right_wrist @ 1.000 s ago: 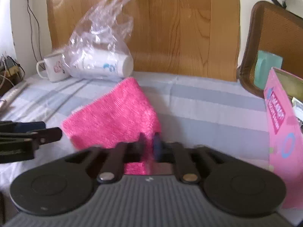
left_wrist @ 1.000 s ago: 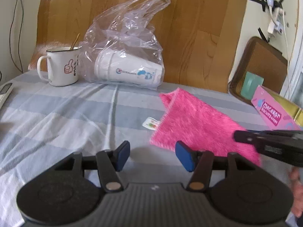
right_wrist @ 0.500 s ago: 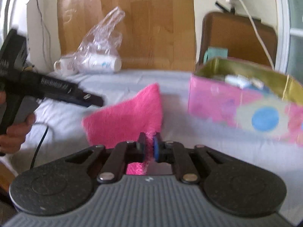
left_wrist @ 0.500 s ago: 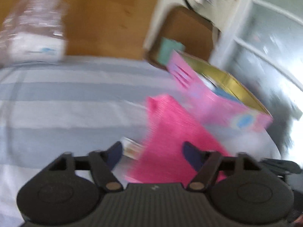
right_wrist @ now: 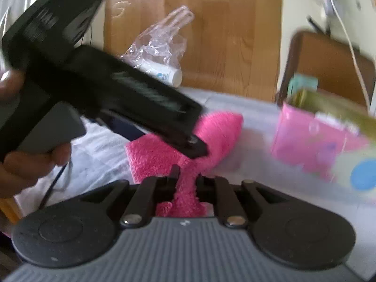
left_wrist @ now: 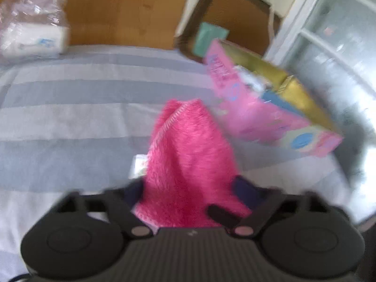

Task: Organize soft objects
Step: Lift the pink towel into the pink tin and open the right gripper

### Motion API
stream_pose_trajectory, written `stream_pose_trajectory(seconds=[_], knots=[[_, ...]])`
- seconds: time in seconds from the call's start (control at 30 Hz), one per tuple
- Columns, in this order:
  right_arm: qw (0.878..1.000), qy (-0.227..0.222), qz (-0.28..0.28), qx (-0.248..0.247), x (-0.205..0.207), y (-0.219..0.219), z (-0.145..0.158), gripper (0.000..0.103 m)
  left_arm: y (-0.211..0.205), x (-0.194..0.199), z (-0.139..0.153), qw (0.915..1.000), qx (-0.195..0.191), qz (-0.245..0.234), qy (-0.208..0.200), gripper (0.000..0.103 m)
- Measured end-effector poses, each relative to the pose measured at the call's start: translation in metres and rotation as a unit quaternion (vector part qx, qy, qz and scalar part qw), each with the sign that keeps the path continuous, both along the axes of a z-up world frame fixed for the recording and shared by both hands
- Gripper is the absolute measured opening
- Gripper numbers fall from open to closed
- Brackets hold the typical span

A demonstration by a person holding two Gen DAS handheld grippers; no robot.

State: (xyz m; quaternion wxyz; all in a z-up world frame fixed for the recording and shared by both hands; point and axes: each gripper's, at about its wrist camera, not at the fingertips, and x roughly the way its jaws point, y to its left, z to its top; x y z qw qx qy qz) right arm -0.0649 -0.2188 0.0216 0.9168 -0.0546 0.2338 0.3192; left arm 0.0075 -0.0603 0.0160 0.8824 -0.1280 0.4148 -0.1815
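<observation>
A fluffy pink cloth (left_wrist: 188, 145) rises in a bunched peak off the striped bedsheet (left_wrist: 70, 117). My left gripper (left_wrist: 189, 188) has the cloth's near end between its blue pads, which touch it on both sides as the jaws are closing. In the right wrist view the left gripper (right_wrist: 195, 145) reaches in from the left over the pink cloth (right_wrist: 218, 129), with a hand (right_wrist: 28, 164) on its handle. My right gripper (right_wrist: 186, 178) pinches a narrow fold of the cloth, its jaws closing on it.
A pink open box (left_wrist: 258, 117) with gold lining stands just right of the cloth, also the pink box (right_wrist: 312, 141). A plastic bag of paper cups (left_wrist: 30, 35) lies by the wooden headboard (left_wrist: 122, 11). A brown chair (left_wrist: 230, 11) stands behind the box.
The left gripper swung right, from the mug and bag toward the box, and closed around the cloth. The right gripper kept its pinch; the cloth went from flat to a bunched peak.
</observation>
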Motion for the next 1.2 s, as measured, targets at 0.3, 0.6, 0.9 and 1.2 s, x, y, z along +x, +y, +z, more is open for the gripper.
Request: stream_pose_trajectory(seconds=[0.3, 0.6, 0.9, 1.2], knots=[[0.985, -0.159, -0.072, 0.001, -0.009, -0.022, 0.040, 0.013, -0.049, 0.018, 0.080, 0.9875, -0.049, -0.097, -0.115, 0.039], [0.964, -0.198, -0.179, 0.002, 0.049, -0.073, 0.058, 0.013, -0.121, 0.086, 0.090, 0.9780, -0.046, -0.143, -0.144, 0.039], [0.974, -0.069, -0.217, -0.001, 0.134, -0.103, 0.028, 0.061, -0.159, 0.148, 0.052, 0.9906, 0.044, -0.071, -0.109, 0.057], [0.948, -0.040, -0.302, 0.091, 0.107, -0.151, 0.030, 0.061, -0.158, 0.109, 0.056, 0.9788, 0.134, -0.035, -0.151, 0.074]])
